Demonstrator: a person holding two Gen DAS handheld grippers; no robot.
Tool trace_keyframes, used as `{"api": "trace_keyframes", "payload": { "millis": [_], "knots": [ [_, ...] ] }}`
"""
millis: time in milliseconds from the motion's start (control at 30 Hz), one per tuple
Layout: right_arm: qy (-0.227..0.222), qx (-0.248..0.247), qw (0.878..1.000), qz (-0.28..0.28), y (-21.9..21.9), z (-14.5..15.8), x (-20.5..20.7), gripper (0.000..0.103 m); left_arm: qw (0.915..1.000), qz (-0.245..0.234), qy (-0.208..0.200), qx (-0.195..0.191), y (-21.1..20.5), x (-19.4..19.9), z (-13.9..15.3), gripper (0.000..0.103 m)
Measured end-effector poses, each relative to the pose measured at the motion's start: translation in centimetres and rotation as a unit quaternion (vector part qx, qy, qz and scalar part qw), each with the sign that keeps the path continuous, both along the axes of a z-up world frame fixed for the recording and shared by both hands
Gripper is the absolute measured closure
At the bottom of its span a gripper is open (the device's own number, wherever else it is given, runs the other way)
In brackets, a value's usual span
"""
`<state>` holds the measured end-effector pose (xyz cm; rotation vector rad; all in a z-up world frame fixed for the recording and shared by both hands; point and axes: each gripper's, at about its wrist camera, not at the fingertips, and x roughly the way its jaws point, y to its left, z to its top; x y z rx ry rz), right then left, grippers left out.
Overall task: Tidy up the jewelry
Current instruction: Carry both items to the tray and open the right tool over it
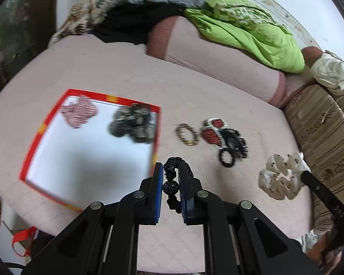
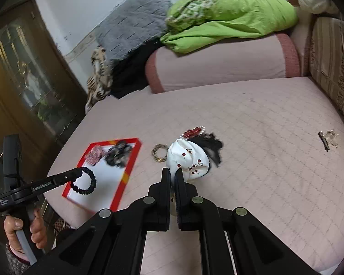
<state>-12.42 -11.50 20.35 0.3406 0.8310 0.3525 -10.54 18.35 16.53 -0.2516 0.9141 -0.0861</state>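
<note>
Left gripper (image 1: 169, 174): jaws nipped onto a black braided bracelet (image 1: 172, 167) (a sparkly bead hangs between the pads), held in the air just beside the right rim of the red-edged box (image 1: 40, 128). The right wrist view shows the same bracelet (image 2: 84, 181) looped over the box's white floor (image 2: 101, 183).

Right gripper (image 2: 172, 171): jaws pressed together, pinching a white cherry-print scrunchie (image 2: 188, 160), lifted well to the right of the box.

Inside the box, far side: a pink-and-white piece (image 1: 79, 111) and a dark cluster (image 1: 133, 123); near half bare.

On the pink bed cover (image 1: 117, 73), right of the box: gold bead bracelet (image 1: 187, 134), then a red-and-black heap (image 1: 224, 137). Open cover lies beyond these.
</note>
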Motion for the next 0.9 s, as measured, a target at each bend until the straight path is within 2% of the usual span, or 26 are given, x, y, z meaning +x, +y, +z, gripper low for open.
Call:
{"api": "trace_keyframes", "payload": {
  "millis": [233, 467, 733, 900],
  "knots": [
    [-0.002, -0.013, 0.999, 0.048, 5.3, 0.6, -1.1, 0.098, 0.9993, 0.034, -0.009, 0.016, 3.7, -1.9, -0.2, 0.09],
    [0.012, -0.031, 0.994, 0.105, 11.2, 0.0, -1.0, 0.098, 0.9965, 0.081, 0.001, 0.02, 8.4, -2.0, -1.6, 0.09],
    [0.027, -0.044, 0.986, 0.159, 18.0, -0.8, -0.1, 0.098, 0.9895, 0.141, 0.03, -0.012, 15.1, -1.6, -4.6, 0.09],
    [0.025, -0.051, 0.982, 0.183, 21.6, -1.0, 0.7, 0.098, 0.9859, 0.163, 0.034, -0.022, 17.5, -1.5, -5.8, 0.09]
  ]
}}
